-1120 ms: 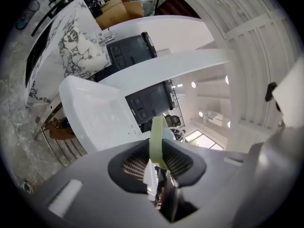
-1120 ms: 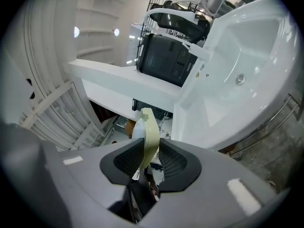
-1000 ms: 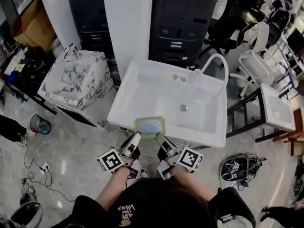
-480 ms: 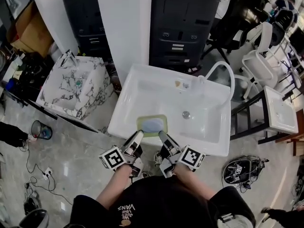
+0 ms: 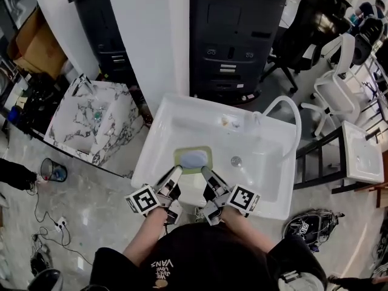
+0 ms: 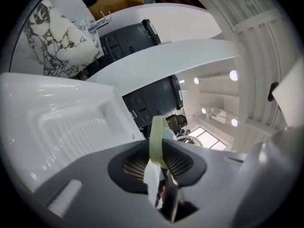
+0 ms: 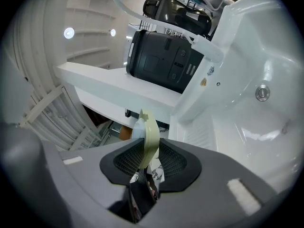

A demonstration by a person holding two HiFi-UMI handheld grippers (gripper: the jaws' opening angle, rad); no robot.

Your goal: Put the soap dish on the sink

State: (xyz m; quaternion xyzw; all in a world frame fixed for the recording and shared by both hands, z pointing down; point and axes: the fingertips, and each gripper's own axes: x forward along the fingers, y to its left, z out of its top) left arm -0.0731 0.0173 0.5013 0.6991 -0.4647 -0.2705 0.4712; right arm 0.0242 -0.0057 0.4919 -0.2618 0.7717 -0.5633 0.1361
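The soap dish [image 5: 193,160] is pale green with a light blue inset. It hangs over the ribbed left part of the white sink [image 5: 162,119], held level from both near corners. My left gripper [image 5: 175,173] is shut on its near left edge, my right gripper [image 5: 205,173] on its near right edge. In the left gripper view the green rim [image 6: 156,141] stands edge-on between the ribbed pads. The right gripper view shows the same rim [image 7: 149,139] pinched between its pads, with the sink drain [image 7: 261,93] beyond.
A curved white faucet [image 5: 285,111] rises at the sink's far right. A second sink with marble pattern [image 5: 91,123] stands to the left, a black cabinet [image 5: 233,35] behind. Chairs and another white basin [image 5: 362,153] are at the right. Cables lie on the floor.
Both grippers have carried the soap dish forward from the sink's near rim to over its left inner part. Their hold on it is unchanged.
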